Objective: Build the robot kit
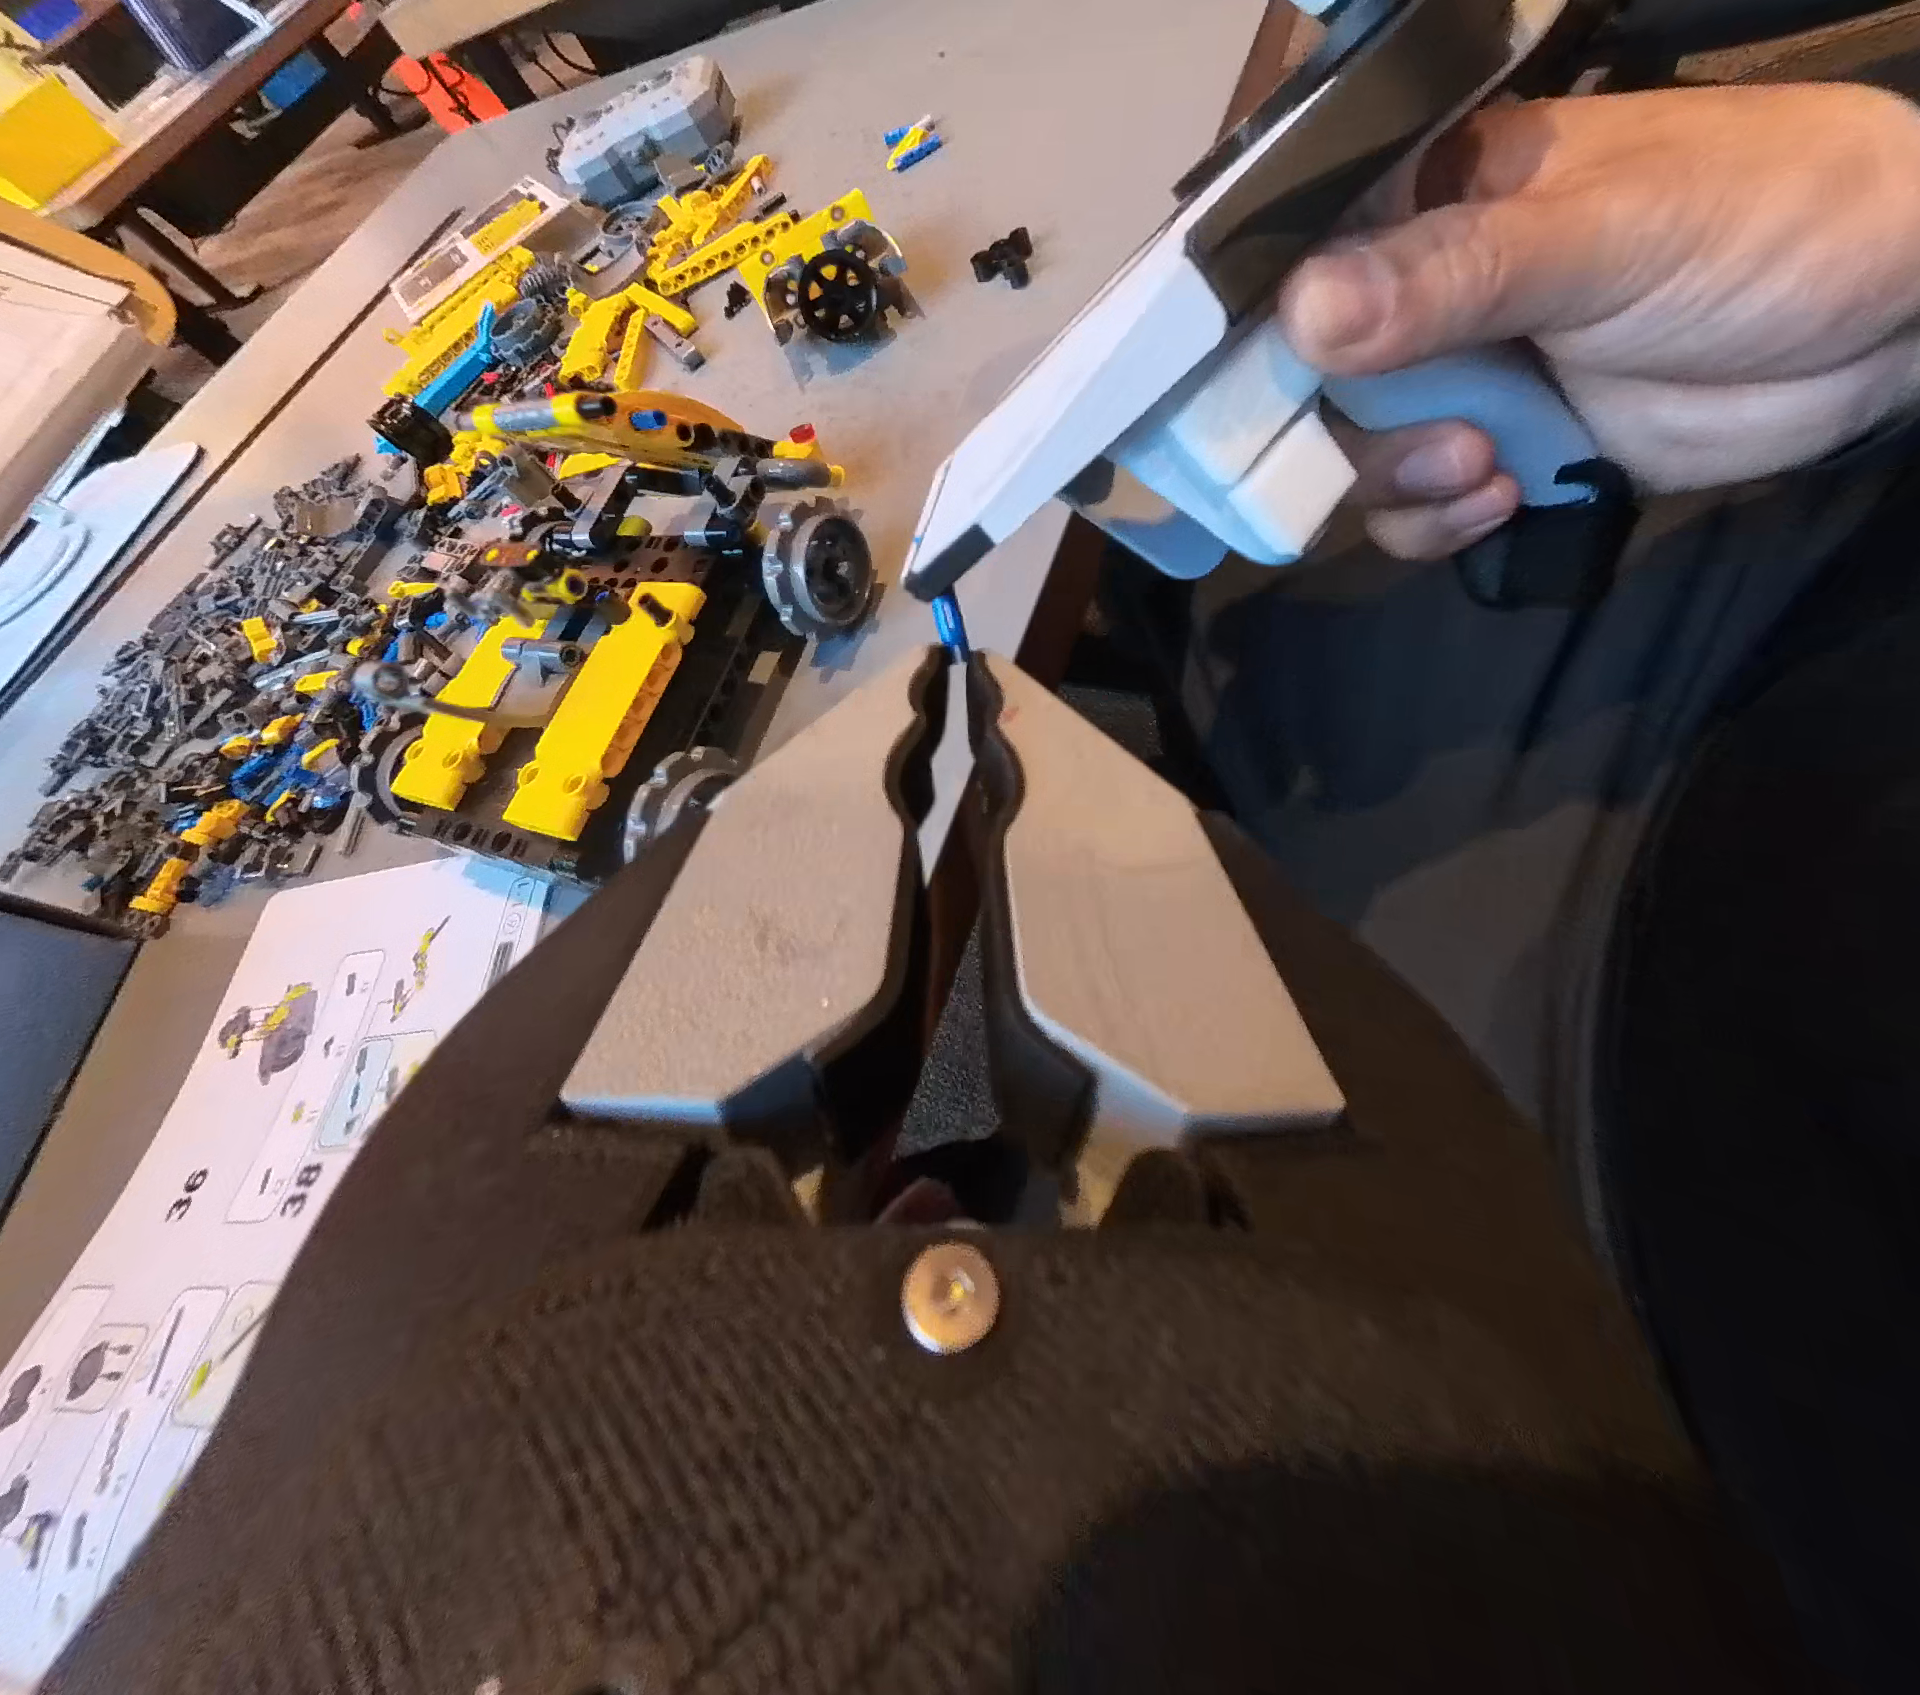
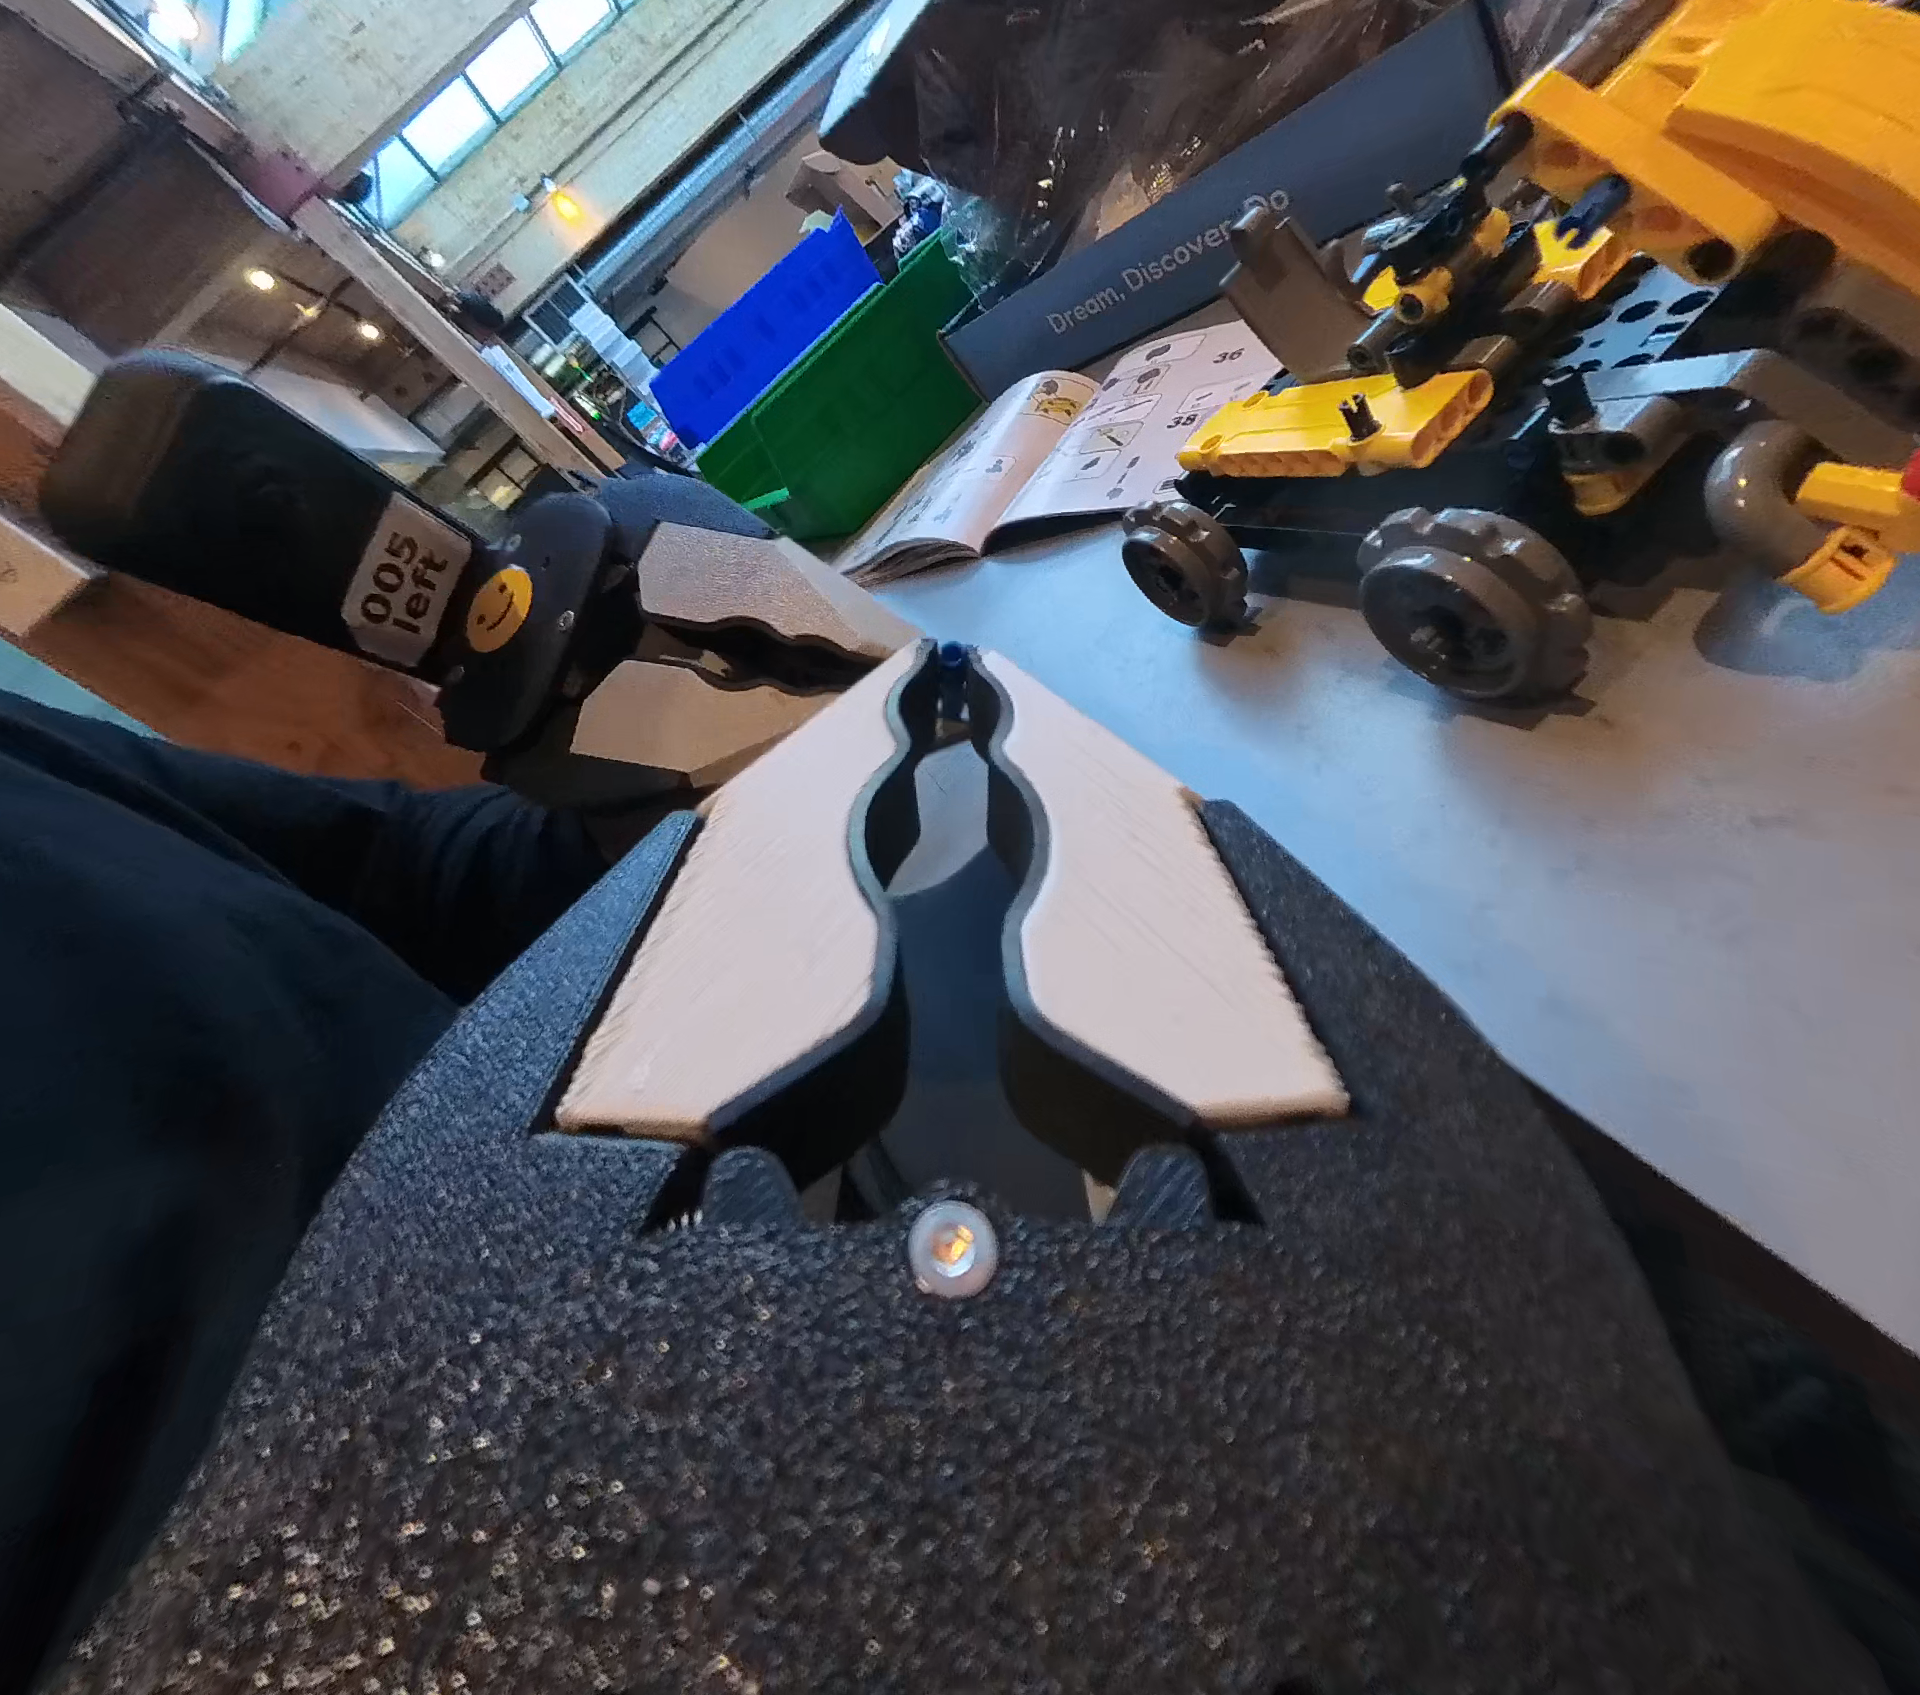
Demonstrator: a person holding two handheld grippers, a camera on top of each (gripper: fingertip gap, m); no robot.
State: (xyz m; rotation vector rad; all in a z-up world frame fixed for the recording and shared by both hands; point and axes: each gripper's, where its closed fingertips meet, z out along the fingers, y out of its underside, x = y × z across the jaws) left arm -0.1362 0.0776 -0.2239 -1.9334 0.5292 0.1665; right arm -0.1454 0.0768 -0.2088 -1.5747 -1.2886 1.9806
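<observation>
Grey tabletop (image 1: 1039,87) carries a half-built yellow vehicle (image 1: 582,669); just off its front wheel, your left hand-held gripper (image 1: 951,658) and right hand-held gripper (image 2: 948,658) both pinch one small blue pin (image 1: 953,622), steadying it end to end.

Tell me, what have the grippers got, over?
Left gripper and right gripper both shut on small blue pin, held off table edge. Yellow model vehicle nearby. Nothing between.

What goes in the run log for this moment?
left claw: shut on blue pin | right claw: shut on blue pin | both beside yellow toy vehicle, off table edge
</observation>
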